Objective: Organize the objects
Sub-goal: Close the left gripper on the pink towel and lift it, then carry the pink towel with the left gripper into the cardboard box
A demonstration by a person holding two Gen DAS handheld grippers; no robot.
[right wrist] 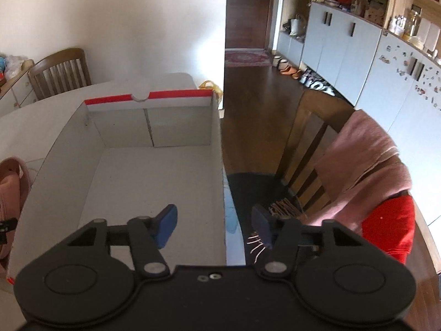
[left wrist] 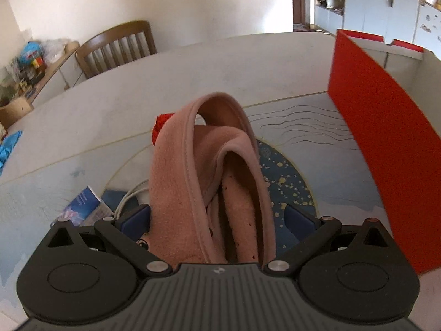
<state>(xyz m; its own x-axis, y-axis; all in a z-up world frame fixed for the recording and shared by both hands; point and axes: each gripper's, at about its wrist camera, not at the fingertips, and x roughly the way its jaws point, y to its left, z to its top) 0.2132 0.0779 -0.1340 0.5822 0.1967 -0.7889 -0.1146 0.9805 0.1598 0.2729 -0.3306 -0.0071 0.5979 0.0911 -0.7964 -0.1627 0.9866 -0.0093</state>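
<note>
Jaws of the left gripper (left wrist: pixel 217 220) stand fairly wide, yet the bulky pink fleece item with stitched trim (left wrist: pixel 209 165) fills the gap between the blue pads (left wrist: pixel 136 219) and appears pinched there. Its loops rise toward twelve o'clock in the left wrist view, above the white table with the blue speckled mat (left wrist: pixel 286 182). Jaws of the right gripper (right wrist: pixel 212 227) are spread with nothing between them; that gripper hangs over the right wall of the red-and-white open cardboard box (right wrist: pixel 154 182), one pad inside the box, the other beyond its edge.

The box stands at about two o'clock from the held fleece (its red outer wall fills that side of the left view). Its interior shows nothing in it.

Risks noted:
- The hold looks loose at the pads, since soft bulk rather than a firm edge is caught; the fleece could slip out on the way over.
- Trailing loops may snag the near red wall and tip or shove the light box. The idle right gripper is well placed to steady it.
- A blue printed booklet (left wrist: pixel 82 205) and a white cable (left wrist: pixel 129 195) lie at eight o'clock below the gripper; whether any fleece touches them cannot be told.
- A small red object (left wrist: pixel 161 125) sits behind the fleece, its nature unclear.
</note>
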